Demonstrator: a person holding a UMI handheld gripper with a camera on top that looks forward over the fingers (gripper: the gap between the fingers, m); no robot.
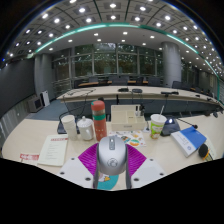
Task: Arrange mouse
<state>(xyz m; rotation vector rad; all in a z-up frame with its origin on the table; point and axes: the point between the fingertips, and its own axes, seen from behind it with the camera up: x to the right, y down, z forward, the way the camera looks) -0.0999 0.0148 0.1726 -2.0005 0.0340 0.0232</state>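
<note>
The gripper (110, 178) has its 2 fingers closed on a grey computer mouse (111, 153), magenta pads (87, 160) pressing both flanks, above a pale desk (30, 140). Beyond the mouse stand a red bottle (98, 118), 2 white cups (69, 124) and a green-banded paper cup (157, 124). A blue-covered book (189, 139) lies beside the latter.
</note>
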